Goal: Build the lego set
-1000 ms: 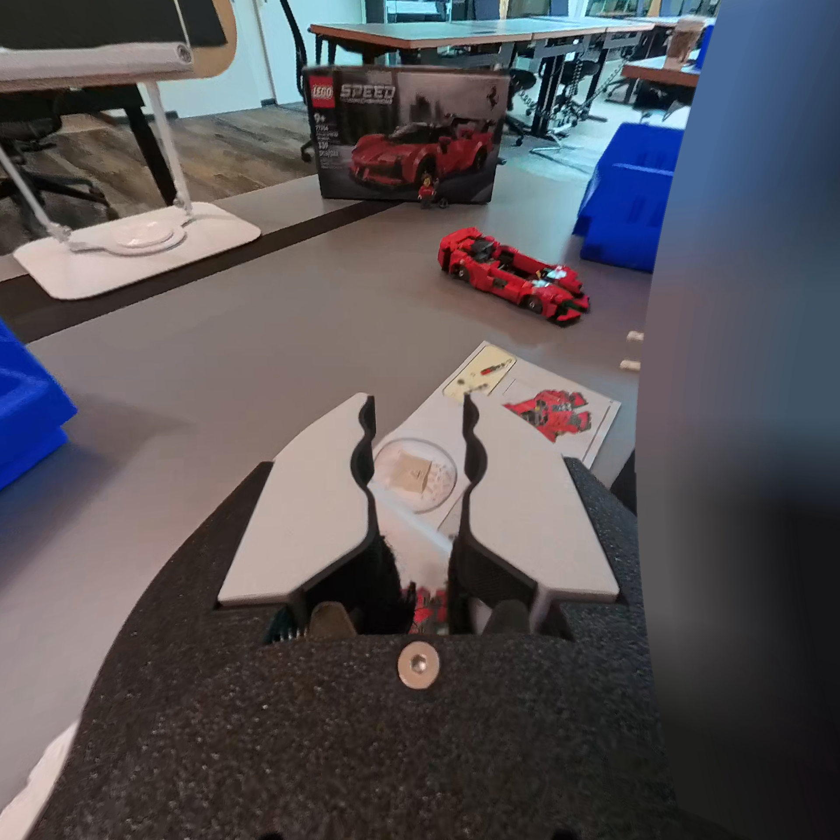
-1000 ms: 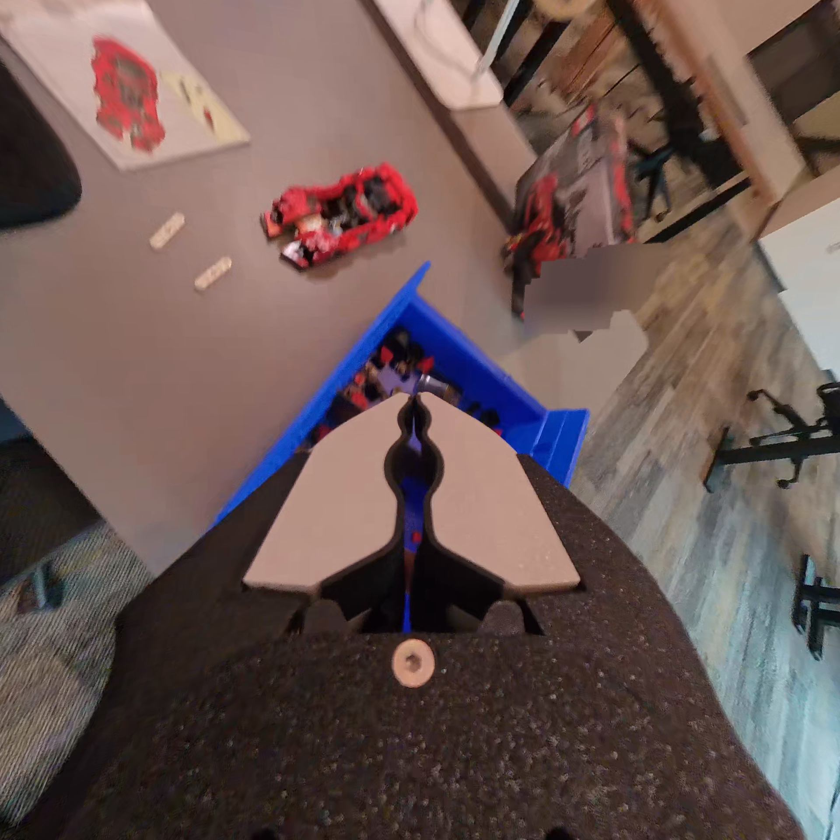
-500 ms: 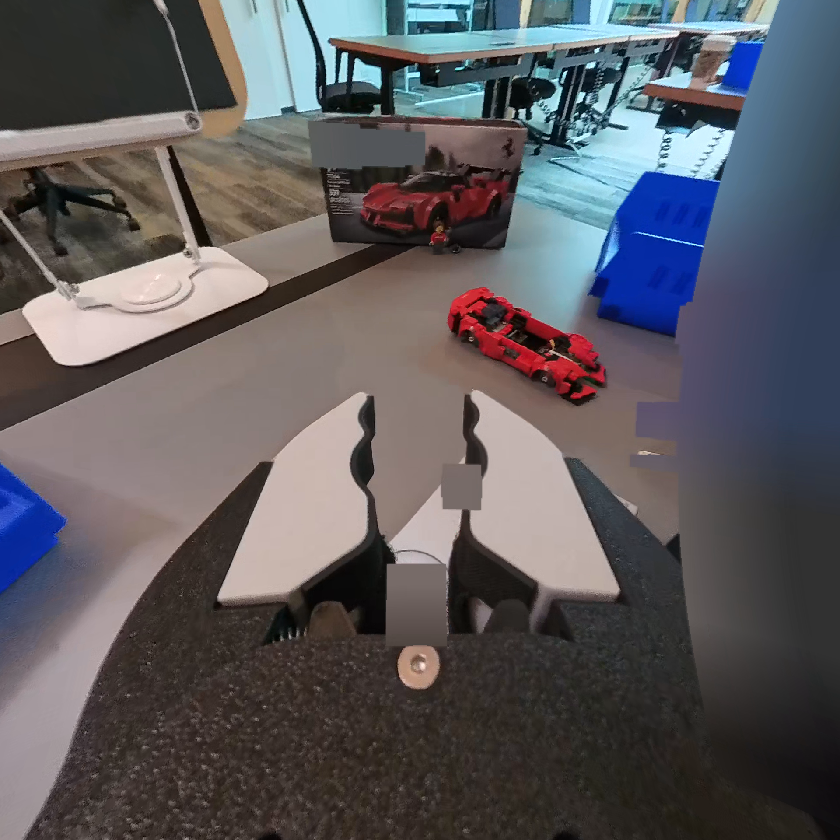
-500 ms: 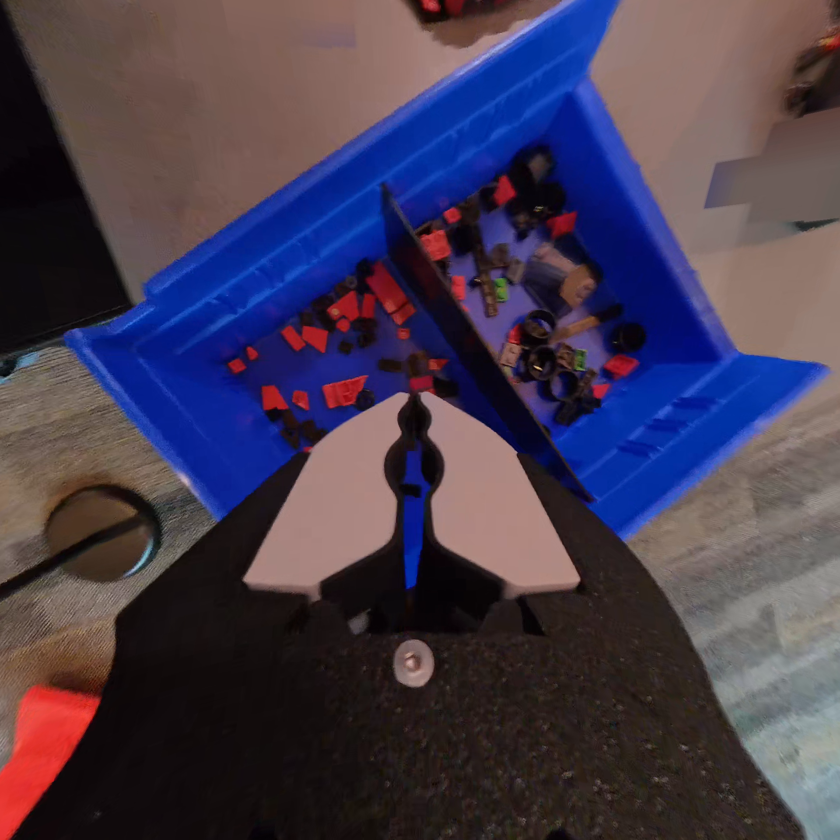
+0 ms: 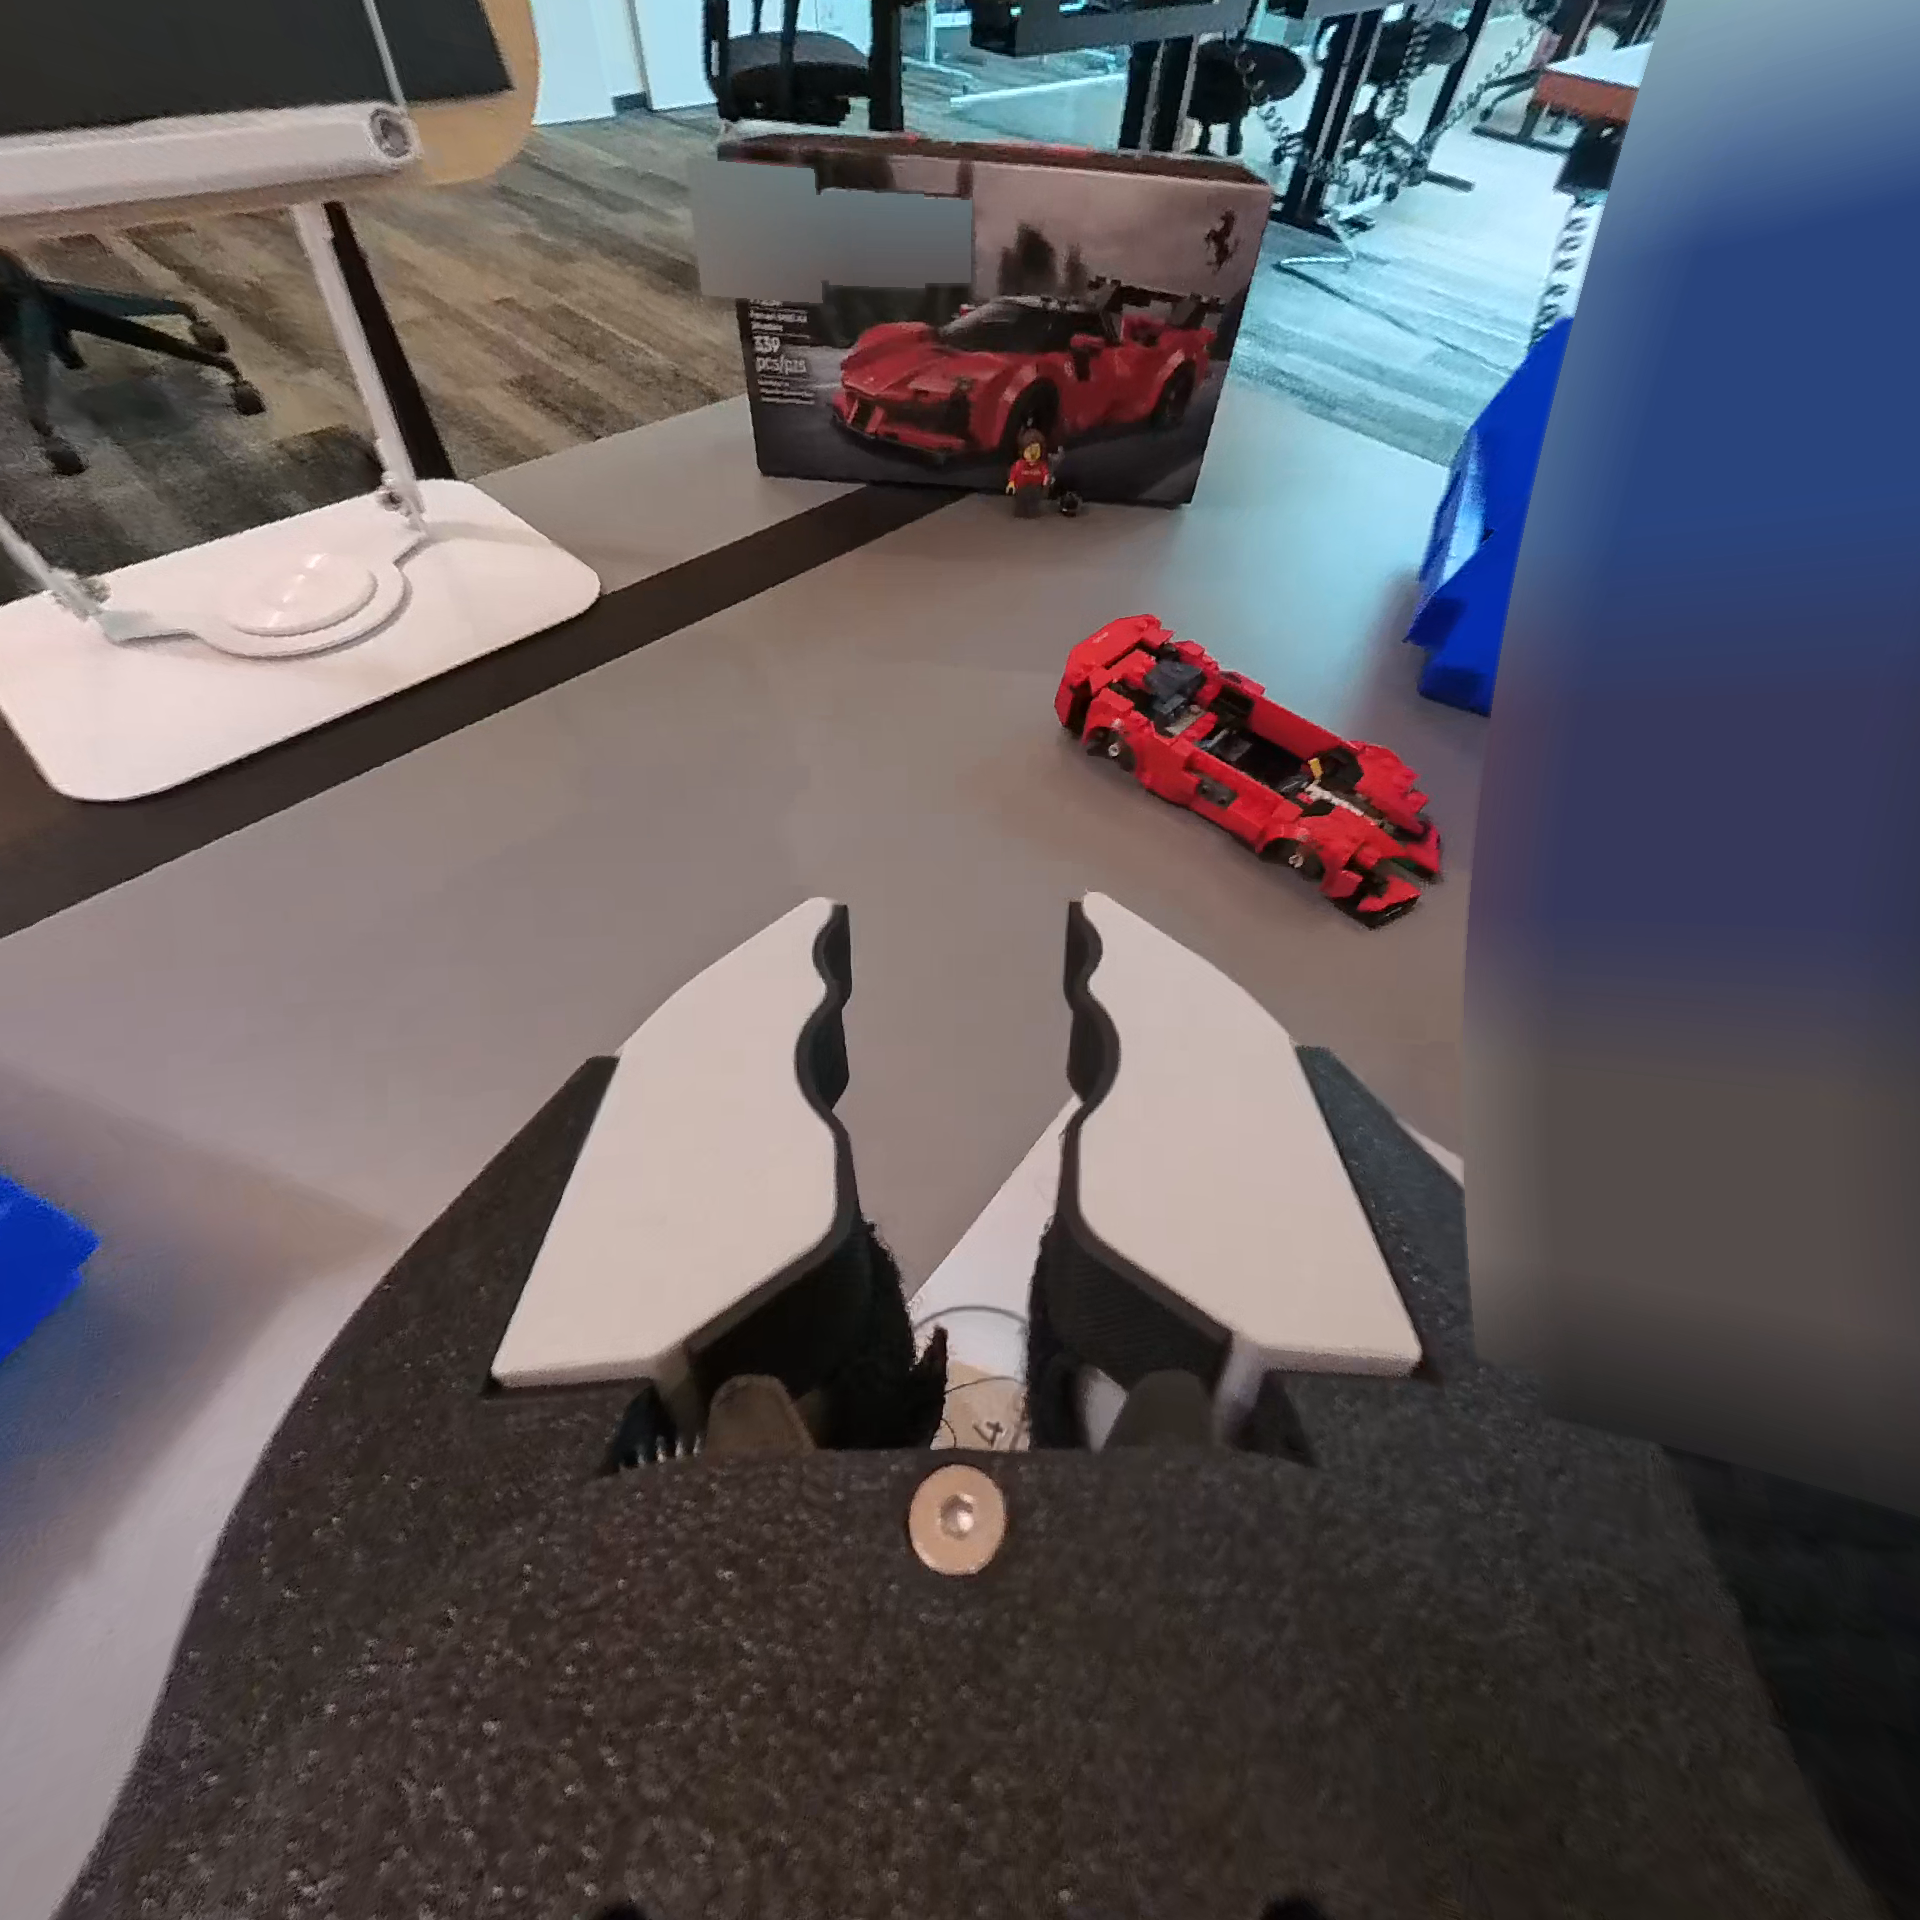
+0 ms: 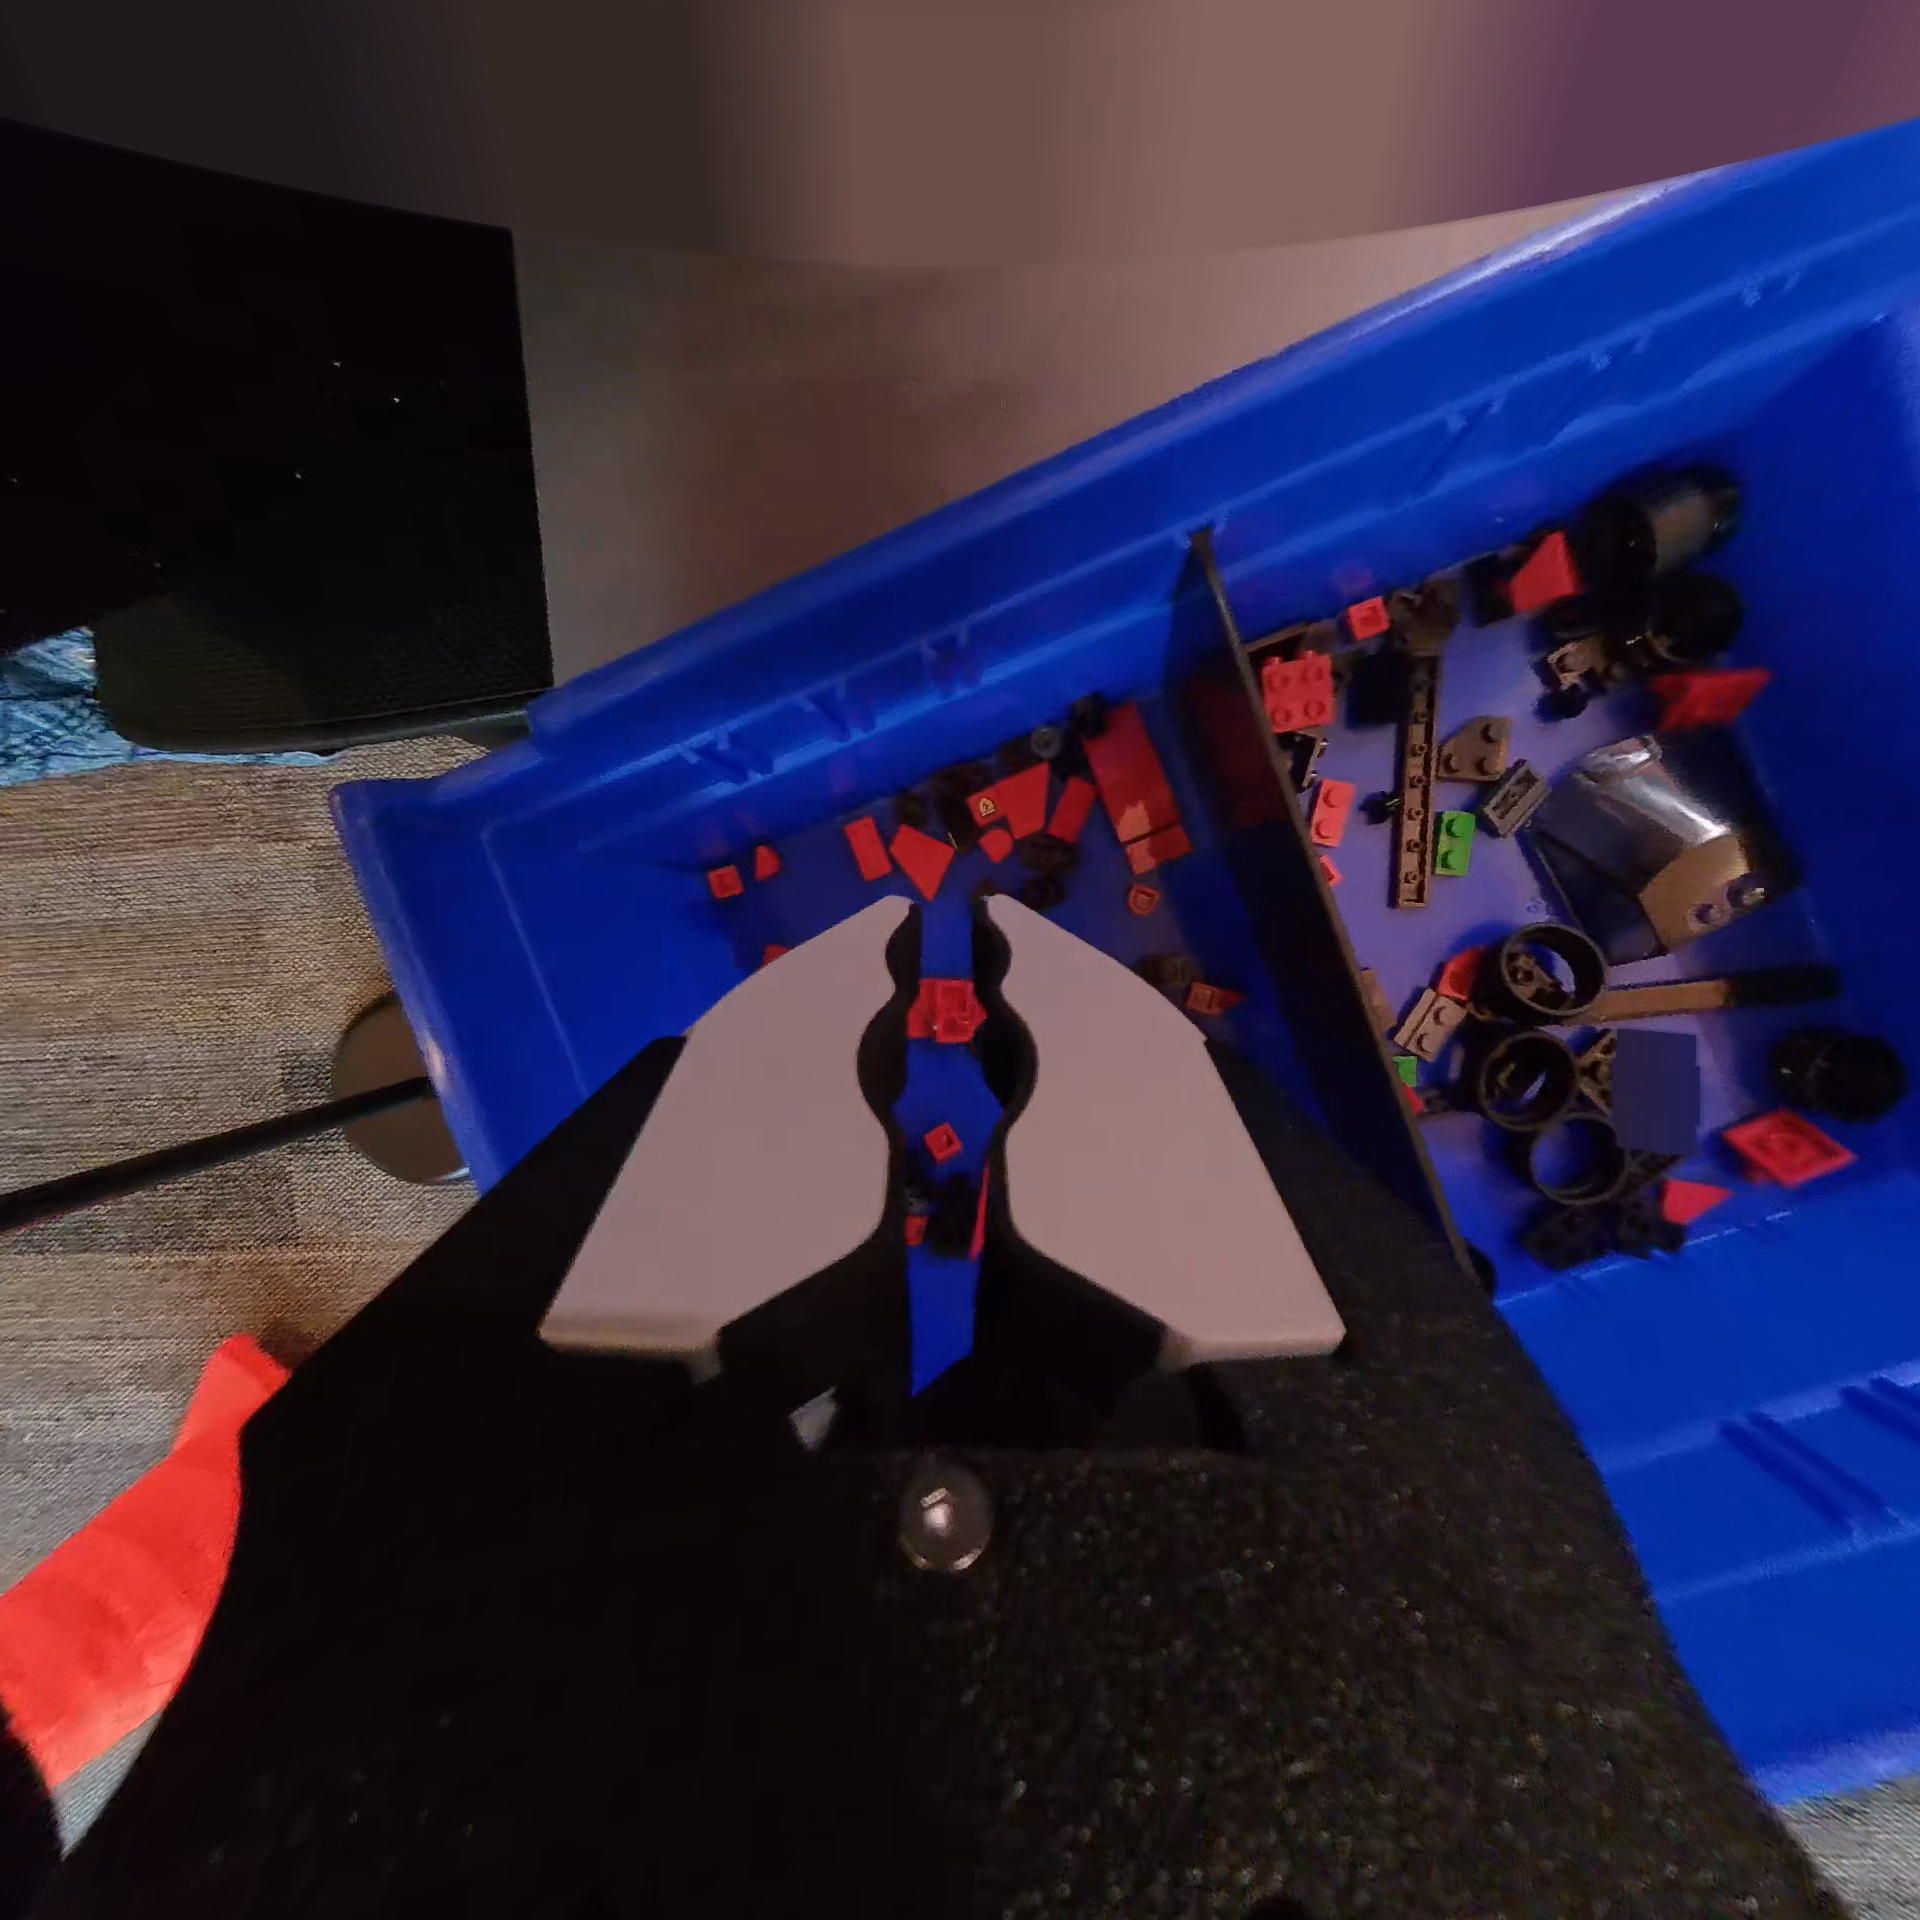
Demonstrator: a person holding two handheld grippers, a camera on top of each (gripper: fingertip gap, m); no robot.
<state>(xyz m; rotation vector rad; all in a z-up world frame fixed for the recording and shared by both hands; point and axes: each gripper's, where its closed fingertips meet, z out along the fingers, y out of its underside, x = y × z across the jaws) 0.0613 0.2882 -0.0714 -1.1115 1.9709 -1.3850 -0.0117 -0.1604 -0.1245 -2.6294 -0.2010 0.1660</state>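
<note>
In the left wrist view my left gripper (image 5: pixel 958 914) is open and empty above the grey table. A partly built red lego car (image 5: pixel 1247 758) lies ahead to the right. The white instruction sheet (image 5: pixel 997 1226) shows only between the finger bases. In the right wrist view my right gripper (image 6: pixel 945 902) hangs over the left compartment of a blue bin (image 6: pixel 935 623). Its jaws stand a little apart and hold nothing. Small red and black pieces (image 6: pixel 1023 805) lie in that compartment. One red piece (image 6: pixel 945 1008) shows through the gap between the fingers.
A black divider (image 6: pixel 1278 831) splits the bin; tyres and dark parts (image 6: pixel 1538 971) fill the right compartment. The set's box (image 5: pixel 997 322) and a minifigure (image 5: pixel 1029 473) stand at the far edge. A white stand base (image 5: pixel 281 613) sits left, blue bins (image 5: pixel 1475 561) right. One gripper's finger ends stand about 45 cm off the other's. My left tips are roughly 25 cm from the partly built red lego car (image 5: pixel 1247 758).
My right gripper has moved in closer over the bin's left compartment and its jaws have parted slightly. The left view has tilted up; the instruction sheet has slid under the gripper.
</note>
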